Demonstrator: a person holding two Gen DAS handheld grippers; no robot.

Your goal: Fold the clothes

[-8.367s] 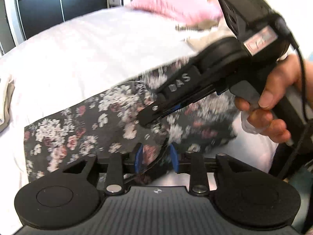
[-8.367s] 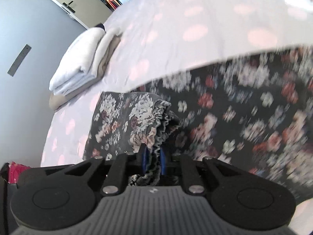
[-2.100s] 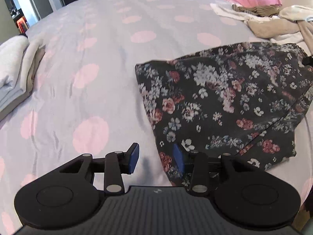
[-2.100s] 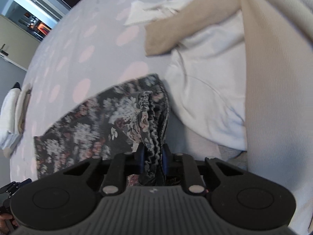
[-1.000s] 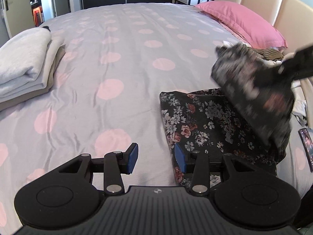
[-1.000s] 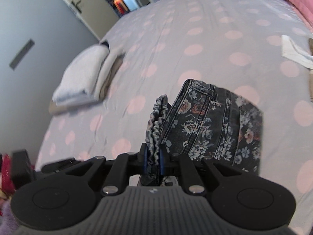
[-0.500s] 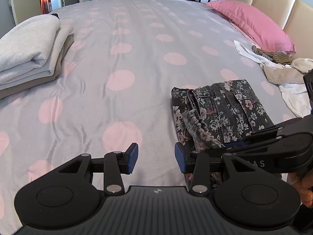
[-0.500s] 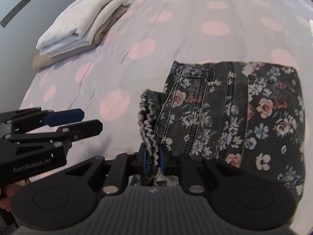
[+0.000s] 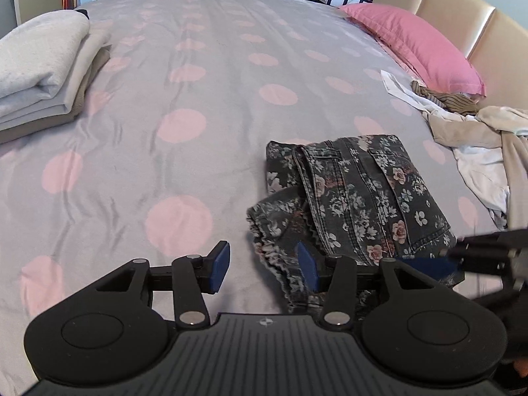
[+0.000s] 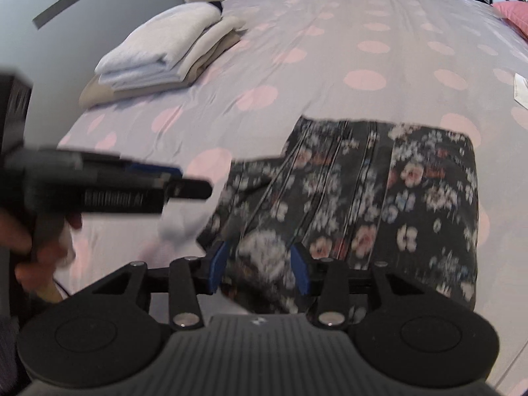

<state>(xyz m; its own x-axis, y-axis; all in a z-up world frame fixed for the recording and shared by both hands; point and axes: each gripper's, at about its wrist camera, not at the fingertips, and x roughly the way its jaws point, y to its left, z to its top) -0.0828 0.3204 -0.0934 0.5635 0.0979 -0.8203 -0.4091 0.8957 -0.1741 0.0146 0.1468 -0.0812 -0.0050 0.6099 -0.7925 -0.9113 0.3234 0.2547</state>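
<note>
A dark floral garment [image 9: 359, 194] lies folded into a small packet on the dotted bed cover [image 9: 198, 105]. Its ruffled edge [image 9: 274, 244] spills toward me. My left gripper [image 9: 262, 264] hovers low over that edge; its jaws are opening, and the ruffle lies in the gap by the right pad with neither pad pressing on it. In the right wrist view the floral garment [image 10: 379, 198] is blurred. My right gripper [image 10: 260, 264] is opening over a bunched fold, which sits loose between the blue pads. The left gripper's fingers [image 10: 184, 184] reach in from the left.
A stack of folded pale towels [image 9: 43, 76] [image 10: 165, 56] sits at the bed's far left. A pink pillow [image 9: 412, 43] and a heap of unfolded pale clothes [image 9: 472, 132] lie at the right, by the beige headboard [image 9: 462, 23]. A hand [image 10: 36, 257] holds the left tool.
The right gripper swung the garment's raised end over and down onto the bed, then its jaws spread and released the ruffled edge. The left jaws widened slightly.
</note>
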